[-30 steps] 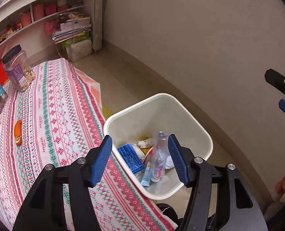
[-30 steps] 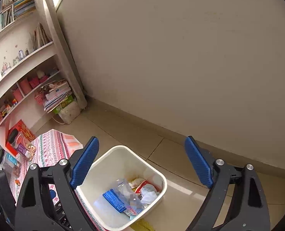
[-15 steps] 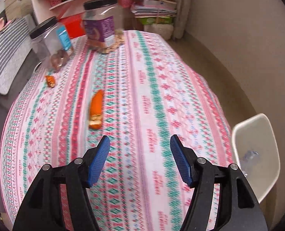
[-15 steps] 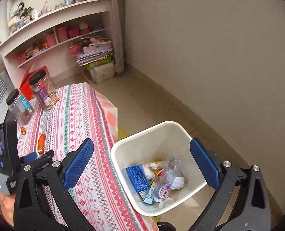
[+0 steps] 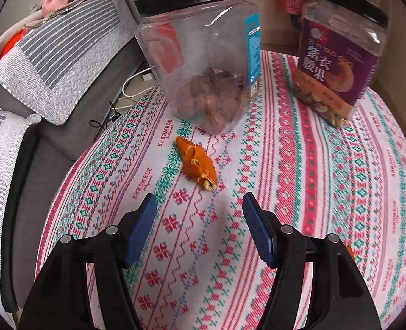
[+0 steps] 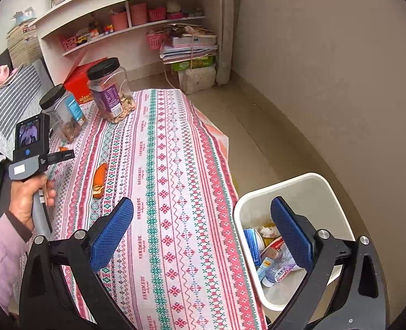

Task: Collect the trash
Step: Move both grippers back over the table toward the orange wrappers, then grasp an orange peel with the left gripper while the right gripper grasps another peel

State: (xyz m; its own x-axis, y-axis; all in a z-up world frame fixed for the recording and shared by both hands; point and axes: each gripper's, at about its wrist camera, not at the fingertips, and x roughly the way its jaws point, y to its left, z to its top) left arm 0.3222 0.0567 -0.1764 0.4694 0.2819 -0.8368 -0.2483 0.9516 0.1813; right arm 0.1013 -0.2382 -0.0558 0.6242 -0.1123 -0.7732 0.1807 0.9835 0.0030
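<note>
White plastic bin (image 6: 310, 189) beside the table already held several bits of trash; two crumpled orange foil wrappers (image 5: 196, 163) lay on the patterned tablecloth (image 5: 285, 192); left gripper (image 5: 200, 206) spread empty just short of one; right gripper (image 6: 203, 220) spread, empty too.

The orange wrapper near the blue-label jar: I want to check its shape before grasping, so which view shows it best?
The left wrist view: the orange wrapper lies large and sharp just ahead of the open left gripper, crumpled, with gold foil at one end. In the right wrist view it is a sliver beside the left gripper's body.
</note>
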